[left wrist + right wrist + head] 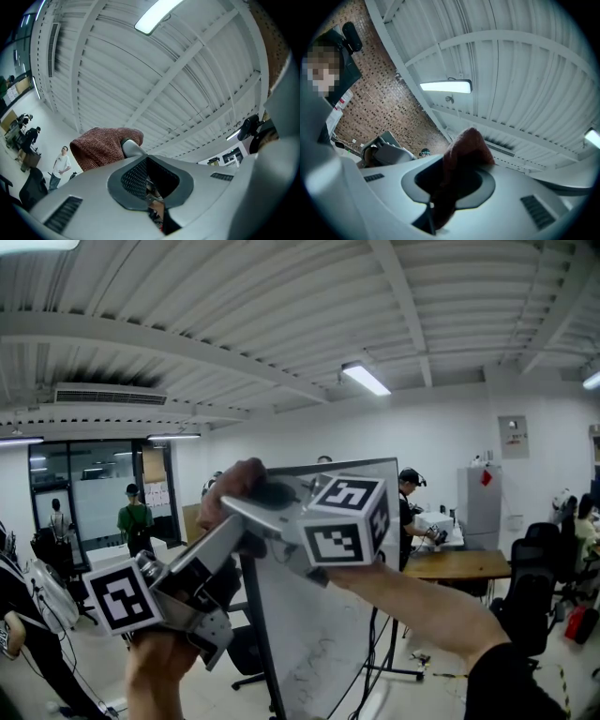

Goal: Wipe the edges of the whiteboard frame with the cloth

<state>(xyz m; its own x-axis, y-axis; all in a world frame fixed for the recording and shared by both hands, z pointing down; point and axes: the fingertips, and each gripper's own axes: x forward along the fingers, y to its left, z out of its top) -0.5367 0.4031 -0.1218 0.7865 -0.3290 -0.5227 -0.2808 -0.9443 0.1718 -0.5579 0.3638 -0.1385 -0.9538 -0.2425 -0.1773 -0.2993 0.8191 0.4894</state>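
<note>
The whiteboard point(328, 634) stands in front of me on a dark stand, its thin frame point(323, 465) running along the top. A reddish-brown cloth point(230, 486) sits bunched at the board's top left corner. My right gripper point(242, 507) reaches in from the right and is shut on the cloth point(461, 159), which sticks out through its jaws point(454, 173). My left gripper point(232, 532) comes up from the lower left and stands just below the cloth, its jaws closed with nothing visibly between them point(150, 161). From the left gripper view the cloth point(101, 147) lies just past the jaw tips.
Several people stand about the room, one in green point(136, 517) at the back left and one in a cap point(410, 493) behind the board. A wooden desk point(459, 563) and a black chair point(530, 587) are at the right. A ribbed ceiling with strip lights point(366, 378) is overhead.
</note>
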